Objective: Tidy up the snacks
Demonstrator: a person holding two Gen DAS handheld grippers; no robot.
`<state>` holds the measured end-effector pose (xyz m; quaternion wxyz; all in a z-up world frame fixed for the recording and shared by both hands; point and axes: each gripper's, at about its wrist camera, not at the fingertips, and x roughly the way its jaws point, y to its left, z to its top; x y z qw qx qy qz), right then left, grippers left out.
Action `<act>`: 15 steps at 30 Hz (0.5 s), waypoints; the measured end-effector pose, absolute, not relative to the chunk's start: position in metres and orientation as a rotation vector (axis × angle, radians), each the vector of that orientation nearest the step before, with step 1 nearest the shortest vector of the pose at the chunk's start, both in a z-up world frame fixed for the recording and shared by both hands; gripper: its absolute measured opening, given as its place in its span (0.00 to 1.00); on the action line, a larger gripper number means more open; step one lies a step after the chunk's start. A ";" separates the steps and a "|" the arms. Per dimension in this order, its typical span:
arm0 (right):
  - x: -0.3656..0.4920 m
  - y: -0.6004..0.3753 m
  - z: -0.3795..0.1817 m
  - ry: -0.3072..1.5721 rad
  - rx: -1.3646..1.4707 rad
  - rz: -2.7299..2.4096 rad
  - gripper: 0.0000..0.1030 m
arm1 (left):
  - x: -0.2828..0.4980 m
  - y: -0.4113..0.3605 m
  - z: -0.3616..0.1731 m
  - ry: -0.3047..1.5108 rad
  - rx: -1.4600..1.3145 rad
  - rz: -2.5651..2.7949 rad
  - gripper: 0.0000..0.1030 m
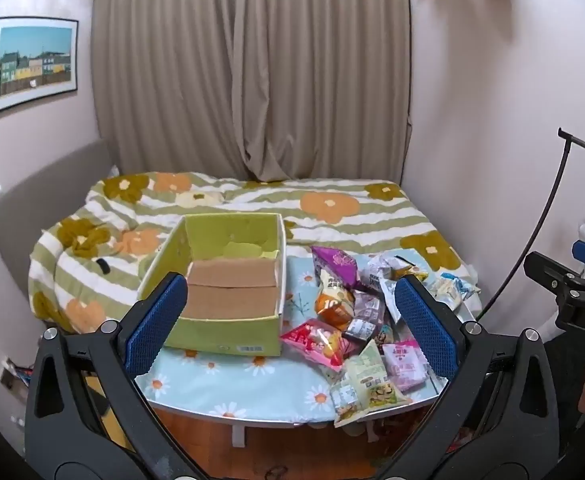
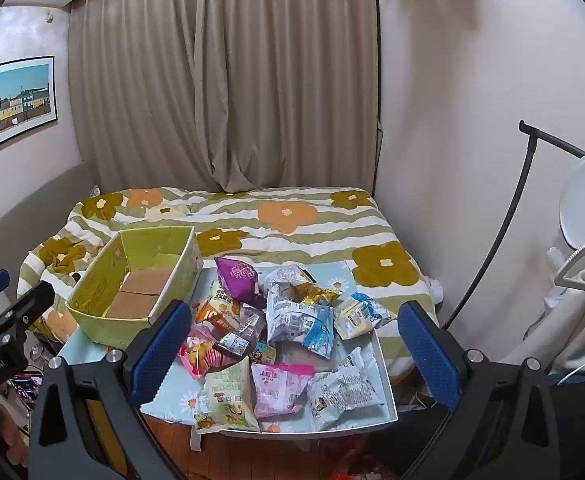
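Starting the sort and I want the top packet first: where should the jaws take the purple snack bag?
Take the purple snack bag by its upper sealed edge, coming down from above with the right gripper, whose jaws are wide open. It leans up at the back of the pile beside the green box, its top edge free, while other packets crowd its lower half.
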<state>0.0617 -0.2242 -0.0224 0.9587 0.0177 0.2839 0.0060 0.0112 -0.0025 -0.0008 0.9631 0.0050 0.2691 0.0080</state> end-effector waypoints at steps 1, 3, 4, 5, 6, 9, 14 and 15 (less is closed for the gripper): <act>0.062 -0.224 -0.022 0.576 0.035 0.012 1.00 | 0.009 -0.005 0.001 0.516 0.017 0.019 1.00; 0.062 -0.224 -0.022 0.578 0.032 0.012 1.00 | 0.012 -0.005 0.004 0.502 0.018 0.016 1.00; 0.062 -0.223 -0.022 0.581 0.028 0.012 1.00 | 0.014 -0.006 0.004 0.500 0.019 0.019 1.00; 0.062 -0.223 -0.022 0.582 0.027 0.012 1.00 | 0.017 -0.007 0.005 0.501 0.023 0.026 1.00; 0.063 -0.223 -0.022 0.582 0.027 0.012 1.00 | 0.010 -0.001 0.008 0.486 0.015 0.022 1.00; 0.064 -0.225 -0.023 0.587 0.030 0.010 1.00 | -0.001 0.000 0.006 0.469 0.017 0.028 1.00; 0.063 -0.221 -0.022 0.582 0.023 0.008 1.00 | 0.001 0.000 0.002 0.478 0.016 0.035 1.00; 0.063 -0.222 -0.022 0.579 0.020 0.009 1.00 | 0.003 -0.001 0.000 0.483 0.016 0.033 1.00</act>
